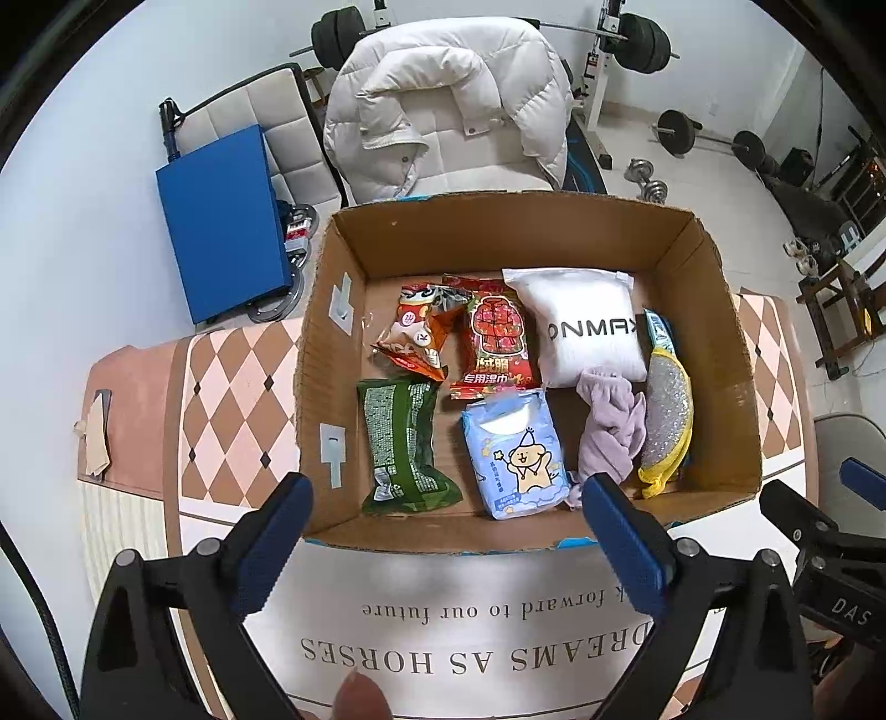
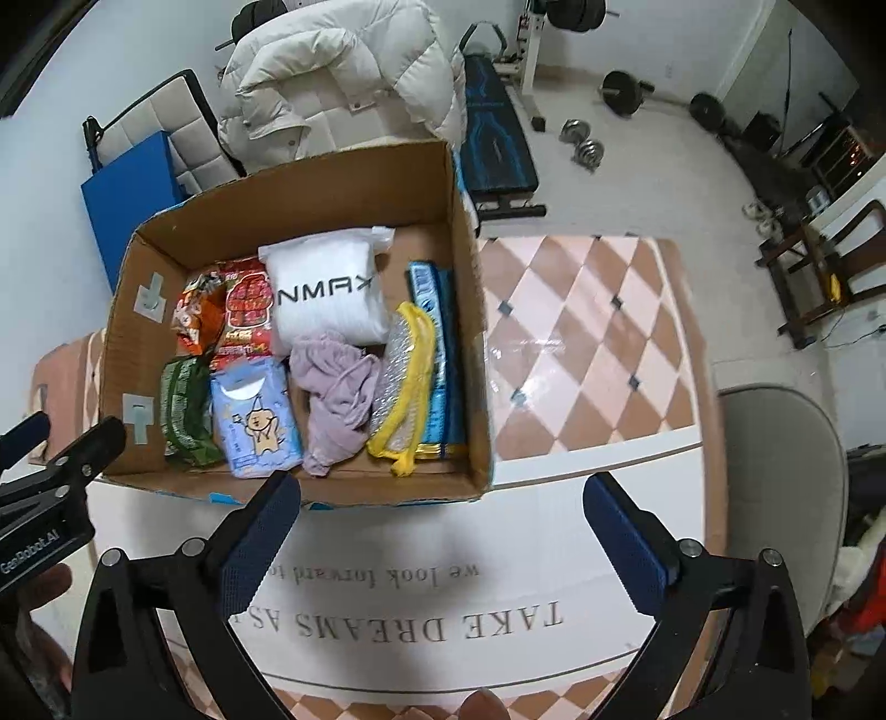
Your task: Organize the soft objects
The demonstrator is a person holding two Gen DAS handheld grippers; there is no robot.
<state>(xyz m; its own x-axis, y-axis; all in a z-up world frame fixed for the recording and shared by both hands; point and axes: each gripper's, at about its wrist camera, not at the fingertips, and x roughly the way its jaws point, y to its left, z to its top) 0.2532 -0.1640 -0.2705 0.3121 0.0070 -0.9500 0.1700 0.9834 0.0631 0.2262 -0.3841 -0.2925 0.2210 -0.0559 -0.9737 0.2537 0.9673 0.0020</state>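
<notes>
Two grippers hover released and empty above the near edge of a counter (image 1: 554, 637) covered by a white cloth printed with lettering. The left gripper (image 1: 443, 498) holds its blue-padded fingers (image 1: 271, 545) wide apart just short of a cardboard box (image 1: 332, 310); the right gripper (image 2: 440, 493) is spread the same way toward the box's near right corner.

Inside the box, along the near wall from the left, lie a green packet (image 1: 404, 443), a pale blue tissue pack (image 1: 515, 451) with a cartoon bear, a crumpled lilac cloth (image 1: 609, 426) and a silver scrubbing pad (image 1: 667, 410) edged in yellow. A blue wrapper (image 2: 440, 354), partly hidden, stands on edge between the pad and the right wall; what it contains cannot be made out.

Toward the far wall sit an orange snack bag (image 1: 412, 338), a red wet-wipe packet (image 1: 495, 338) and a white pouch (image 1: 590, 327) with black lettering, touching one another in a row.

Beyond the counter's far edge, a white puffer jacket (image 1: 448, 116) drapes over a chair, a blue board (image 1: 221, 221) leans at the left, and barbell weights (image 1: 642, 41) line the wall.
</notes>
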